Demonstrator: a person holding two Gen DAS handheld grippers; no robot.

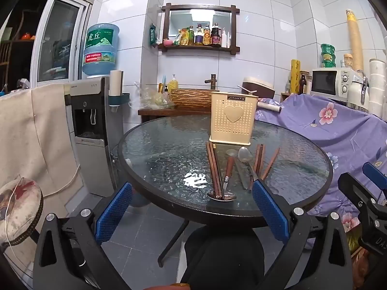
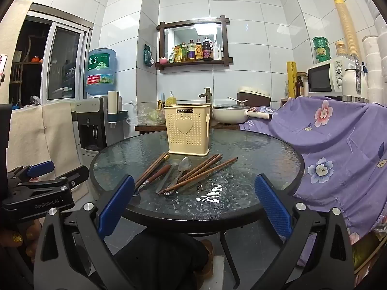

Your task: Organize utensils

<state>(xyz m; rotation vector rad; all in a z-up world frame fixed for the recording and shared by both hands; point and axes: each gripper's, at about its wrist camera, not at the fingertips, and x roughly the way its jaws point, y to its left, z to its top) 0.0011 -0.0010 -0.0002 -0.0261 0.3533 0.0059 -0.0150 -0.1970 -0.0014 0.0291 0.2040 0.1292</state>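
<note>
Utensils (image 2: 179, 174) lie loose on the tabletop (image 2: 241, 149) before the upright holder (image 2: 186, 130), within your reach. Your left gripper (image 1: 191, 207) and right gripper (image 2: 193, 200) stand apart, empty, ready to pick.

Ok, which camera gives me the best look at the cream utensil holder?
The right wrist view: the cream utensil holder stands near frame centre, showing its heart-marked front, one side wall and its base on the glass table. The left wrist view shows the holder nearly front-on, so only that face.
</note>
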